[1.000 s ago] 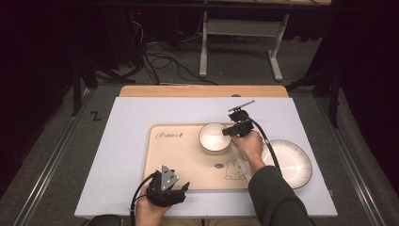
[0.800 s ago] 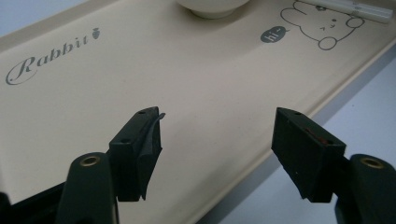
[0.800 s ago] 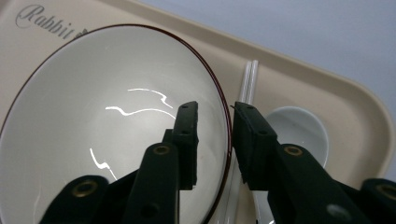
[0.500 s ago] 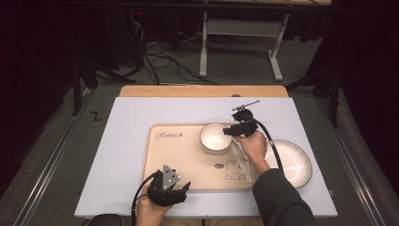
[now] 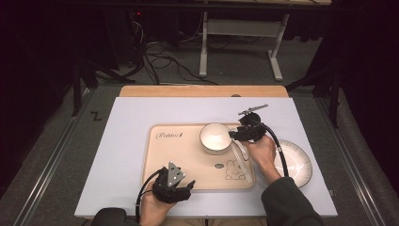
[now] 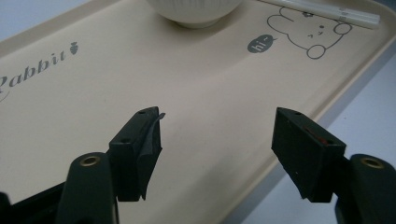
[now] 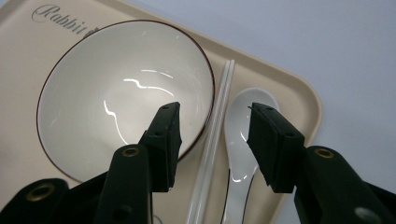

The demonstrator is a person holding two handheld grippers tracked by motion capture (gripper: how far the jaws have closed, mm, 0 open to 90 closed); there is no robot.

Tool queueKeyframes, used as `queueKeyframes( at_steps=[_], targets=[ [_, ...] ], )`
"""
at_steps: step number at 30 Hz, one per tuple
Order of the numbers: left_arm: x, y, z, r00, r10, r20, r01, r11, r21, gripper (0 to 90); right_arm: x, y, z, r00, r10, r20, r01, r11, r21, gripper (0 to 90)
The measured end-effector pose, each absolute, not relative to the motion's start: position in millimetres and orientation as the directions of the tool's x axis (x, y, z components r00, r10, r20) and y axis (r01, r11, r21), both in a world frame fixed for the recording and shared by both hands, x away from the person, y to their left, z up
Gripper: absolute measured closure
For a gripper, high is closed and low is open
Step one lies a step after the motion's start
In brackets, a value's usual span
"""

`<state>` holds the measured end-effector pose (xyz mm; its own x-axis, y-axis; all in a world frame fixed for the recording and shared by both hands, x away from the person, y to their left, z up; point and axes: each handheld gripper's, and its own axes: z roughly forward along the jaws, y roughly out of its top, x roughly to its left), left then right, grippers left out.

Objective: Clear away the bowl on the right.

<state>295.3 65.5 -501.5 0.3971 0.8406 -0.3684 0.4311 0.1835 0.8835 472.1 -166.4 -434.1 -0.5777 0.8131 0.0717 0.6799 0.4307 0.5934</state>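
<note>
A beige rabbit-print tray (image 5: 188,160) lies on the white table top. On it stand a white bowl (image 5: 215,137), white chopsticks (image 5: 242,157) and, in the right gripper view, a white spoon (image 7: 238,121). My right gripper (image 5: 235,134) hovers just right of the bowl. Its jaws have just been opening, and my right gripper (image 7: 215,111) now stands open above the chopsticks (image 7: 224,84) and the bowl's (image 7: 121,93) rim, gripping nothing. My left gripper (image 5: 171,181) rests at the tray's near edge. In its own view my left gripper (image 6: 217,140) is open over the bare tray (image 6: 187,84).
A white ribbed plate (image 5: 294,162) lies on the table to the right of the tray, under the right gripper's cable. The bowl (image 6: 196,9) and chopsticks (image 6: 327,11) sit at the far side of the left gripper view. Floor cables and a metal stand lie beyond the table.
The right gripper's jaws have opened beside the bowl and the hand has shifted a little and lifted. The left gripper has stayed where it was.
</note>
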Motion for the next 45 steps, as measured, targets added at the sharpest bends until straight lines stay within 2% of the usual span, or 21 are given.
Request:
queueKeyframes(
  at_steps=[22,28,31,45],
  targets=[
    [301,56,-503,0.423,0.830,-0.362,0.440,0.161,0.883,33.3,420,-210,-418,-0.611,0.791,0.025,0.614,0.455,0.645,55.3],
    [300,56,-503,0.422,0.832,-0.360,0.439,0.160,0.884,33.3,411,-223,-419,-0.605,0.795,0.036,0.620,0.443,0.648,55.6],
    [300,56,-503,0.423,0.832,-0.359,0.438,0.158,0.885,33.3,404,-233,-417,-0.600,0.799,0.042,0.615,0.428,0.663,59.1],
    [300,57,-502,0.421,0.832,-0.362,0.433,0.167,0.886,33.3,383,-269,-425,-0.566,0.819,0.091,0.634,0.363,0.682,60.0]
  ],
)
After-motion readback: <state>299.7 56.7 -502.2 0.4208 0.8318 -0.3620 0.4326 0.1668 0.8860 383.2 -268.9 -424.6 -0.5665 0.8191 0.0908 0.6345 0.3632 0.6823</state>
